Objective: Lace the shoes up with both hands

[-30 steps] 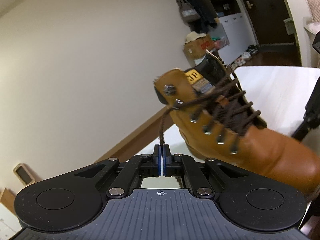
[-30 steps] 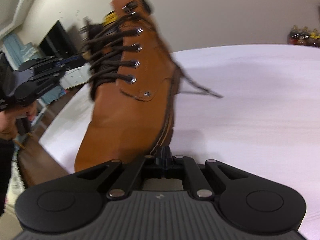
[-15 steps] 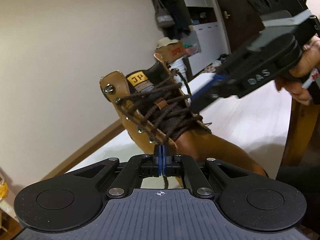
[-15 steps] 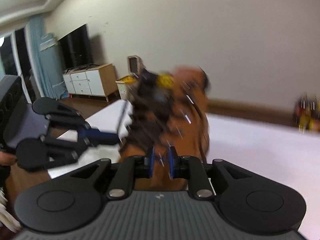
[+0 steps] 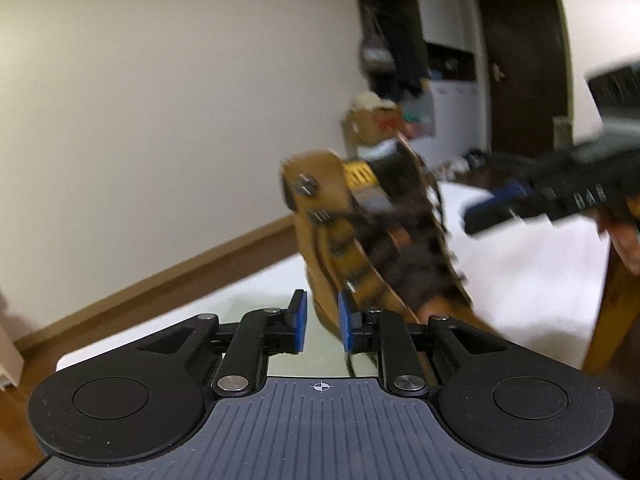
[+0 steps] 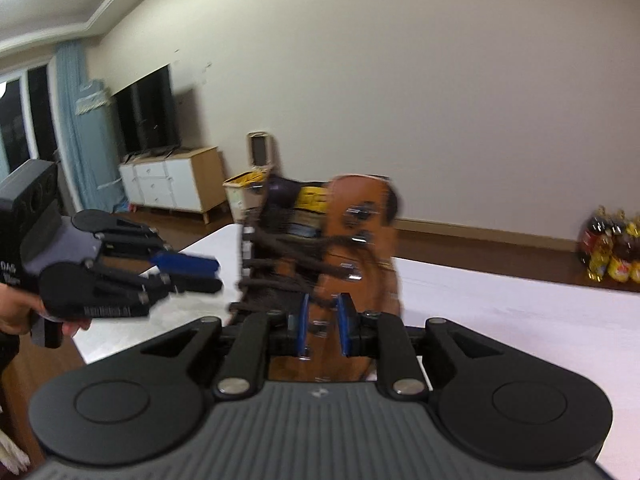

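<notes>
Tan boot (image 5: pixel 344 216): stands upright on white table (image 5: pixel 532 280), toe toward the cams; blurred in both views.
Lace (image 6: pixel 296 268): dark brown, crosses between metal eyelets up the shaft; top hooks look bare, blur makes that unsure. Loose ends not visible.
L gripper (image 5: pixel 319 322): jaws parted, blue pads a narrow gap apart, nothing between them; low, at boot's base on its side.
R gripper (image 6: pixel 323 324): jaws parted too, empty; pointed at the laced front, lower crossings sit just beyond the pads.
Pose: both grippers hand-held, roughly level, flanking boot from opposite sides; hand (image 6: pixel 16 312) wraps L handle.
Step, my read: neither holds a lace, so could be regrasping mid-lacing or letting go after.
Doing it well: if regrasping, slow down, find a free end, pinch near tip, keep other side taut w/ 2nd gripper.
</notes>
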{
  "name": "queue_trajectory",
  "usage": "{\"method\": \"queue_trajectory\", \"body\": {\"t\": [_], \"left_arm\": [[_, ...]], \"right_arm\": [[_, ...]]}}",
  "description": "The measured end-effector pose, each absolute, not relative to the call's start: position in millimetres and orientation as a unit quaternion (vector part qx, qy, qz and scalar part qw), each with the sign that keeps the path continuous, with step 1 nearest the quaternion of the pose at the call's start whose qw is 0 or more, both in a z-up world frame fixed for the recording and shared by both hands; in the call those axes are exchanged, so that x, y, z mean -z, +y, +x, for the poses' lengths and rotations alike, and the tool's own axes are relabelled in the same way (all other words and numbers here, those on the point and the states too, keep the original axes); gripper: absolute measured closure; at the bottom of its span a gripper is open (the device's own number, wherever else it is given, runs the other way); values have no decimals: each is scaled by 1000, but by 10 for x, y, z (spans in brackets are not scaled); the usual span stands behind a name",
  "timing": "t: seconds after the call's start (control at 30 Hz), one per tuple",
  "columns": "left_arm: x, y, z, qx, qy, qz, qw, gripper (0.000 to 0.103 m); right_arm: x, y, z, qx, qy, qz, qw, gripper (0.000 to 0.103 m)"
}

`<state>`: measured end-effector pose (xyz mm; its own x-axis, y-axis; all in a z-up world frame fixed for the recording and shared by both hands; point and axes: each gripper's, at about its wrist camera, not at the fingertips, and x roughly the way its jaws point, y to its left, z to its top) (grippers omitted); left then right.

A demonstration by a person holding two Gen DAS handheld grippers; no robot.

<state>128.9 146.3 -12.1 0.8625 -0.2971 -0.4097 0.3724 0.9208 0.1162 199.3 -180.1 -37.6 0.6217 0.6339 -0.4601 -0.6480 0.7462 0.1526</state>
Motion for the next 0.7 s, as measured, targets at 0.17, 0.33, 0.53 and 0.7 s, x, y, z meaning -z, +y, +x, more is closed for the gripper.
{"method": "queue_trajectory", "body": {"t": [0.17,0.33,0.53,0.7], "left_arm": [[67,1493,1412,175,193,73,963,84],[95,1567,1440,182,208,62,959,100],[59,1480,1402,182,202,113,956,101],[-37,1393,1332,156,184,163,957,101]], "right_arm": [[438,-1929,2137,-341,258,-2,904,82],[530,-1964,2222,-336,258,-7,906,82],[551,-1903,2330,-344,244,-25,906,79],[526,-1726,2373,-378,220,-76,896,78]]}}
